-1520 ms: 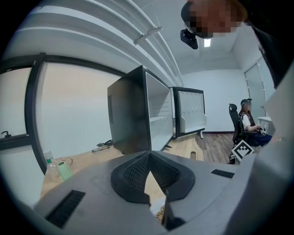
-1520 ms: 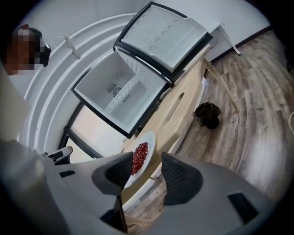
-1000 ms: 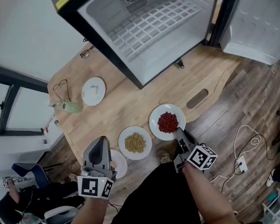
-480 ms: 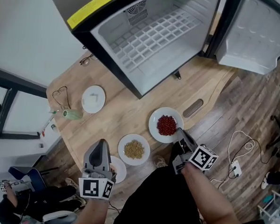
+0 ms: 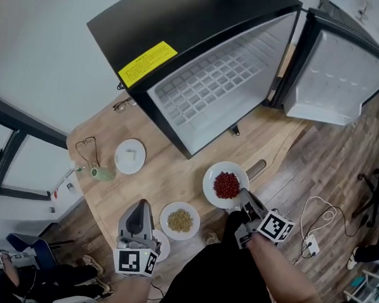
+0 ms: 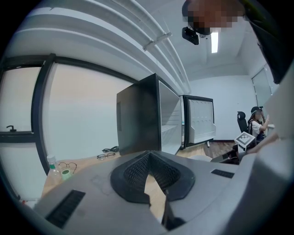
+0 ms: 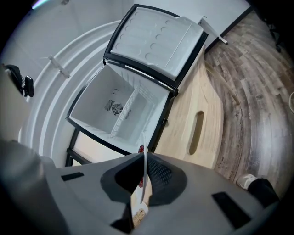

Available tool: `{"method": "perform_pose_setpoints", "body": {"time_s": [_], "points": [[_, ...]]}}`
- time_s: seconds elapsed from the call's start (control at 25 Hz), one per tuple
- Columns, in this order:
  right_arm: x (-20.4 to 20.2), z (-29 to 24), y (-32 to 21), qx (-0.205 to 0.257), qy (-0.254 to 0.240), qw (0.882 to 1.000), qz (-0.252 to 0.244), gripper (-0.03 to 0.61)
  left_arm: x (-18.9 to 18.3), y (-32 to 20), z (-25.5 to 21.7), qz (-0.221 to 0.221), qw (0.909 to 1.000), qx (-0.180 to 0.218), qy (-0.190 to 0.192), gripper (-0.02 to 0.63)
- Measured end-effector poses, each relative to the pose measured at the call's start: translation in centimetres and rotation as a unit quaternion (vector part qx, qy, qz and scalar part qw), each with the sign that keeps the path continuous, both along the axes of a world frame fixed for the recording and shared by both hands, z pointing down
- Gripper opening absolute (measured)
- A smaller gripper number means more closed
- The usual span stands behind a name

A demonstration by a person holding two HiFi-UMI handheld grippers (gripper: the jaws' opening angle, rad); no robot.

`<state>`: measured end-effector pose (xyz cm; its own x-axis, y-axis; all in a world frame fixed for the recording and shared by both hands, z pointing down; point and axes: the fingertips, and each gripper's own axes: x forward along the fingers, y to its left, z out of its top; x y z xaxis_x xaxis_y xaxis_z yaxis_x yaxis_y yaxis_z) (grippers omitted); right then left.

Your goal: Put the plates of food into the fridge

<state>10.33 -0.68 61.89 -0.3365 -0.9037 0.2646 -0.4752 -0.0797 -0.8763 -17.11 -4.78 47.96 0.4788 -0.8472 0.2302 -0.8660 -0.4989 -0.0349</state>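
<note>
A white plate of red beans (image 5: pixel 226 185) sits on the wooden table (image 5: pixel 176 166) in front of the open fridge (image 5: pixel 213 85). My right gripper (image 5: pixel 243 195) is shut on that plate's near-right rim. In the right gripper view the thin rim (image 7: pixel 145 172) stands edge-on between the jaws (image 7: pixel 144 158), with the fridge interior (image 7: pixel 119 110) beyond. A plate of tan grains (image 5: pixel 180 221) lies to the left. My left gripper (image 5: pixel 137 205) hovers over the table's near edge, shut and holding nothing, partly covering another white plate (image 5: pixel 163 243).
A small white plate (image 5: pixel 130 156) lies farther left, near a green bottle (image 5: pixel 102 172) and two pairs of glasses (image 5: pixel 127 104). The fridge door (image 5: pixel 332 76) swings open at right. The table has a slot (image 5: pixel 257 168). A cable and power strip (image 5: pixel 312 245) lie on the floor.
The head view has tilted, so the fridge's top and yellow label now show. My right gripper stays at the red bean plate's rim. The left gripper has barely moved.
</note>
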Motion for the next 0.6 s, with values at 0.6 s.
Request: {"method": "perform_pose_setpoints", "body": {"time_s": [0.6], "points": [[4.1, -8.1, -5.0, 0.042, 0.013, 0.999, -0.024, 0.032, 2.0, -3.6, -4.3, -0.031, 0.9989, 0.035, 0.010, 0.003]]}}
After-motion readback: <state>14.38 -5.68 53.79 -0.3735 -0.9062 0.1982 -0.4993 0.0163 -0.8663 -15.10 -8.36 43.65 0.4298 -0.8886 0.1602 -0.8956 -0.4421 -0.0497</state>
